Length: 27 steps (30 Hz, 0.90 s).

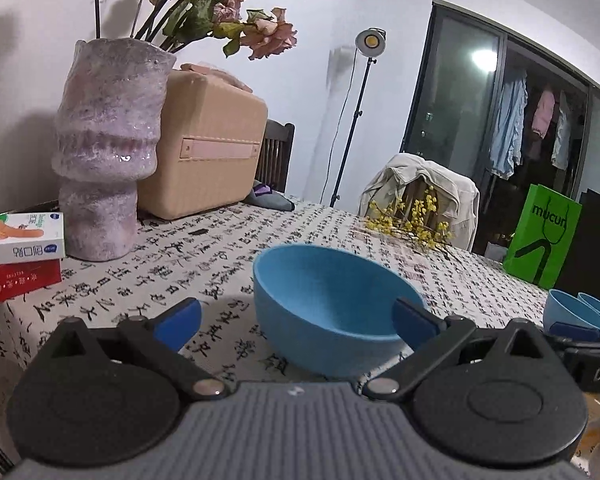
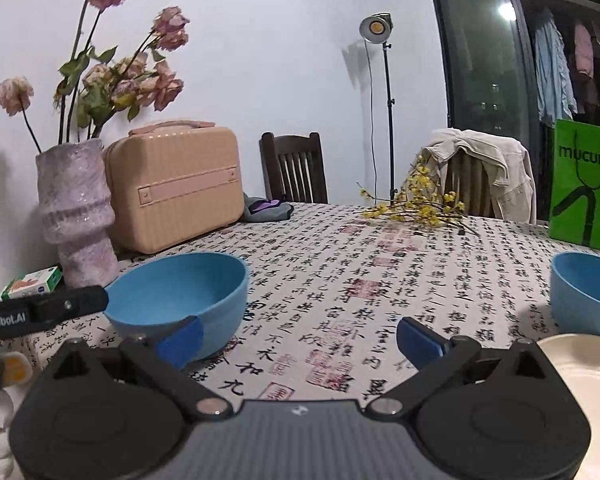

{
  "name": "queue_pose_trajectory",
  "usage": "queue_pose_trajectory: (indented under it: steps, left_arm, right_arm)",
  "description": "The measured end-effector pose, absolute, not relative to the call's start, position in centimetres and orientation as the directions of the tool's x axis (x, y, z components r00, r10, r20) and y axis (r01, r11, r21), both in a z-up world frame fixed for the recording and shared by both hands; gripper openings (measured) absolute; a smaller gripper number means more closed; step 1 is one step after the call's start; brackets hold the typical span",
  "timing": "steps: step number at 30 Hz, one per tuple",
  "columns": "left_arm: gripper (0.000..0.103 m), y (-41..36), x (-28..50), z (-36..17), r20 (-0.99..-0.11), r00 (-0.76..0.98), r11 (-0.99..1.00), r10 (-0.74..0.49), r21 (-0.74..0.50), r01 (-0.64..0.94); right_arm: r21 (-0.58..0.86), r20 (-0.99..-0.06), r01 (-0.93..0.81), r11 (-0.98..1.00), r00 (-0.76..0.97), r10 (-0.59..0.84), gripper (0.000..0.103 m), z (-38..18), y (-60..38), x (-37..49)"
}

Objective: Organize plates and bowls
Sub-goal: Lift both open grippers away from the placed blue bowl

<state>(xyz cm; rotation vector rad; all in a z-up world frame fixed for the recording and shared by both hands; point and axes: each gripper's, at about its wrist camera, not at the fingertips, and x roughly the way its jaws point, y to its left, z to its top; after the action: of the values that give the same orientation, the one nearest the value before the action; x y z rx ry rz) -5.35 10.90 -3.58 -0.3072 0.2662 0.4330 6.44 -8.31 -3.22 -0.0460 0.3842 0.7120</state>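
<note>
**A:** Where's the bowl, and what am I holding?

**B:** The blue bowl [image 1: 332, 308] sits upright on the worktop [image 1: 220, 248], centre of my left view. My left hand-held gripper [image 1: 296, 320] is spread wide and grasps nothing: one blue pad lies in front of the bowl's right side, the other stands well clear to the left. I can't tell whether the near pad touches. My right hand-held gripper [image 2: 300, 338] is also fully released, with only patterned cloth between its pads.

**A:** What could go wrong?

**B:** I judge the left one sits off-centre. If I close from here, the right pad could shove the bowl sideways instead of pinching the rim, and the smooth curved wall could slip out. The tablecloth may drag and bunch too.

**A:** Anything else nearby?

**B:** Lower right of the right view: a second blue bowl [image 2: 588, 292] and a cream plate [image 2: 588, 376], just beside each other. In the left view the second bowl looks like two close together. A careless right-hand sweep could clip them.

**A:** Obstacles further out?

**B:** At left in the left view, a tall pink vase [image 1: 104, 148] of dried flowers, top-heavy I'd guess, with stacked boxes [image 1: 20, 256] at its foot and a tan case [image 1: 208, 140] behind. Yellow sprigs [image 1: 412, 224] and a green bag [image 1: 540, 236] lie beyond, well apart.
</note>
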Motion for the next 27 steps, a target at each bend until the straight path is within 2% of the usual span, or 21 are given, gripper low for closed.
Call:
queue_pose_trajectory:
  steps: [12, 27]
  left_arm:
    - [0.103, 7.6, -5.0, -2.6, -0.293, 0.885, 0.875, 0.362, -0.219, -0.431]
    - [0.103, 5.4, -4.1, -2.5, -0.307, 0.89, 0.893, 0.337, -0.196, -0.405]
  right_arm:
    - [0.113, -0.325, -0.624, 0.773, 0.712, 0.622, 0.103, -2.8, -12.6, 5.9]
    - [0.099, -0.304, -0.598, 0.795, 0.743, 0.597, 0.103, -2.7, -14.7, 5.7]
